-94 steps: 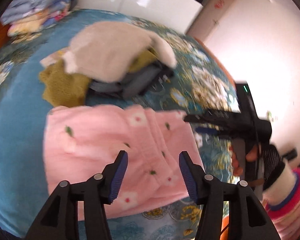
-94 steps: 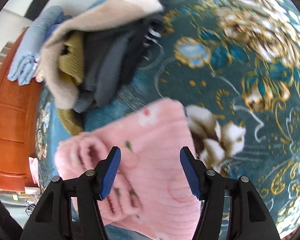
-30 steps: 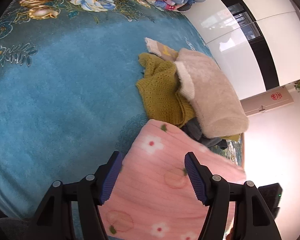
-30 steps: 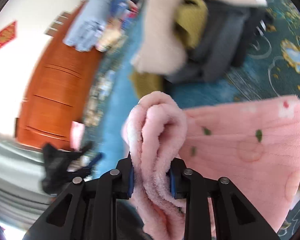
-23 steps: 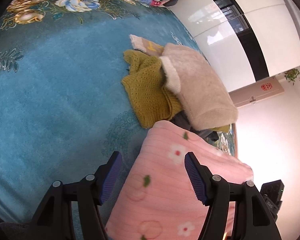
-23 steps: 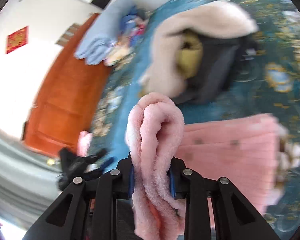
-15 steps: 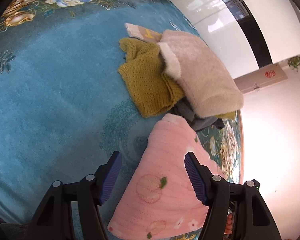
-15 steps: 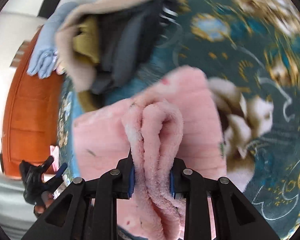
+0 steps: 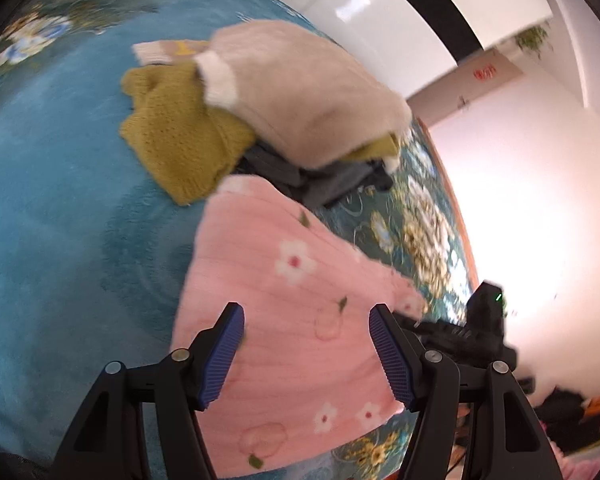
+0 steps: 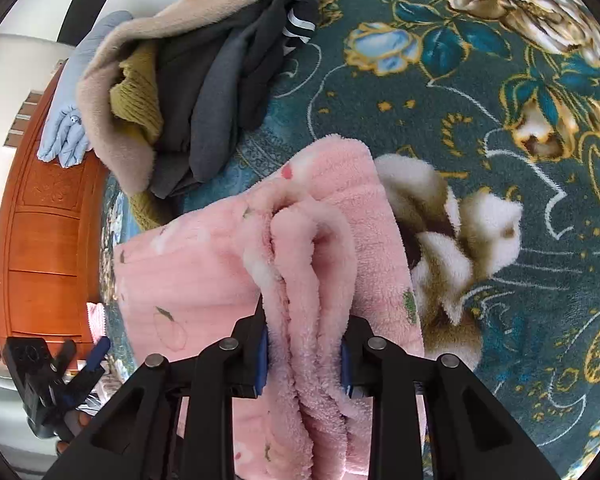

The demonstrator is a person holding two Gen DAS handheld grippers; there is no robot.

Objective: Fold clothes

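One pink garment [image 10: 204, 276] – beside a pile [image 10: 204, 92] of four clothes.

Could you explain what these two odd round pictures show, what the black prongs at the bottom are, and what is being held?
There is no robot here: a person holds a two-finger gripper in each hand, and a fisheye camera on each looks forward along its fingers, hence the round, bent pictures. One picture is from the left gripper, the other from the right gripper.

Both look down on a teal flowered blanket. On it lies a pink fleece garment and, behind it, a pile: a beige fluffy garment, a mustard knit and dark grey clothes.

The left gripper is open and holds nothing. The right one has a bunched fold of the pink fleece between its pads, and its jaws are opening.
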